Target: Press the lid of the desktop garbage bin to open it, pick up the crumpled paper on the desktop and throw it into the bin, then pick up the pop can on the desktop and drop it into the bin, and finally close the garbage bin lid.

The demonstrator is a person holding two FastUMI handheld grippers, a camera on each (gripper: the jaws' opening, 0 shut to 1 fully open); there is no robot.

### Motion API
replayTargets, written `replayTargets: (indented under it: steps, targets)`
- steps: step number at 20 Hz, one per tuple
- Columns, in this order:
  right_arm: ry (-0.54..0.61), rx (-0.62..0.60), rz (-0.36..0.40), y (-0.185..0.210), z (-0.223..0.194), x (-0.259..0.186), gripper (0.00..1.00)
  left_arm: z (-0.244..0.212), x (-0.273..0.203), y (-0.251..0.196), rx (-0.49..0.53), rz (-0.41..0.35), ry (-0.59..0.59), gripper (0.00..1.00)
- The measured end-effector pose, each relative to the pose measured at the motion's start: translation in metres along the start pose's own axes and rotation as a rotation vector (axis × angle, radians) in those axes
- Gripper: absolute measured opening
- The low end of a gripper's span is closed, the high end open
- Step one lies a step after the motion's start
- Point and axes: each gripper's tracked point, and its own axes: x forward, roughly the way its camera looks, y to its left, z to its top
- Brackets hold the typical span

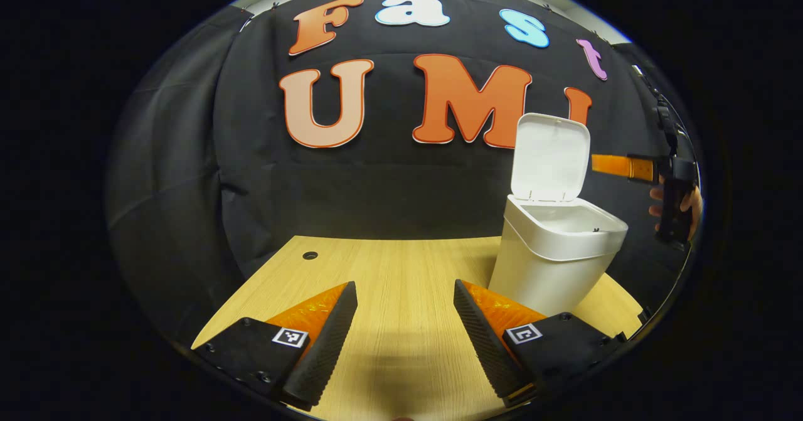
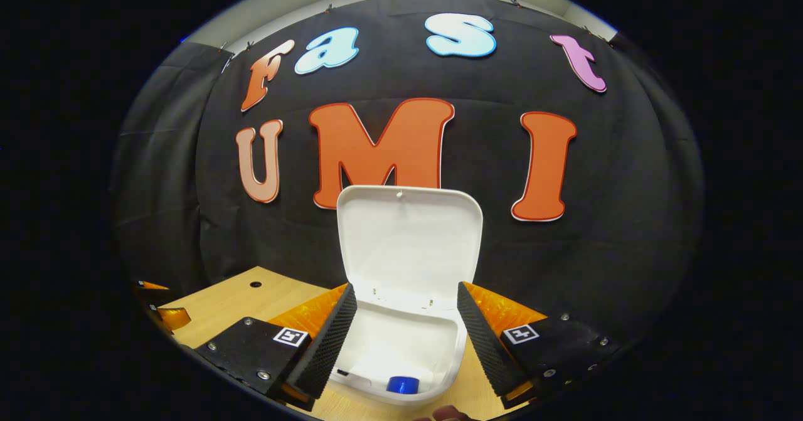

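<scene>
The white desktop bin (image 1: pixel 552 264) stands on the right part of the wooden table, its lid (image 1: pixel 551 157) swung up and upright. My left gripper (image 1: pixel 404 286) is open low over the table, left of the bin, with nothing between its fingers. My right gripper (image 2: pixel 406 287) is open above the bin's mouth (image 2: pixel 401 346), fingers on either side of it and holding nothing. A blue pop can (image 2: pixel 402 384) lies inside the bin. In the left gripper view the right gripper (image 1: pixel 611 165) reaches in from the right, level with the lid, held by a hand (image 1: pixel 674 204).
The light wooden table (image 1: pixel 389 270) has a small round cable hole (image 1: pixel 310 255) near its back left. Black cloth closes the booth behind the bin. The left gripper (image 2: pixel 157 311) shows at the far left of the right gripper view.
</scene>
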Motion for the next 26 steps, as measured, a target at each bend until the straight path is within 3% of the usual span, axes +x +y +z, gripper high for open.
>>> replayTargets:
  steps: [5, 13, 26]
  targets:
    - [-0.108, -0.039, -0.010, -0.001, 0.062, 0.016, 0.97, 0.000, 0.000, 0.017, 0.002, 0.040, -0.007, 0.98]
    - [-0.149, -0.083, -0.047, 0.001, 0.113, 0.058, 0.97, -0.003, 0.001, 0.045, -0.023, 0.092, -0.004, 0.99]
    - [-0.003, -0.060, -0.080, -0.003, 0.101, 0.114, 0.99, 0.005, -0.003, 0.095, -0.038, 0.179, -0.023, 0.99]
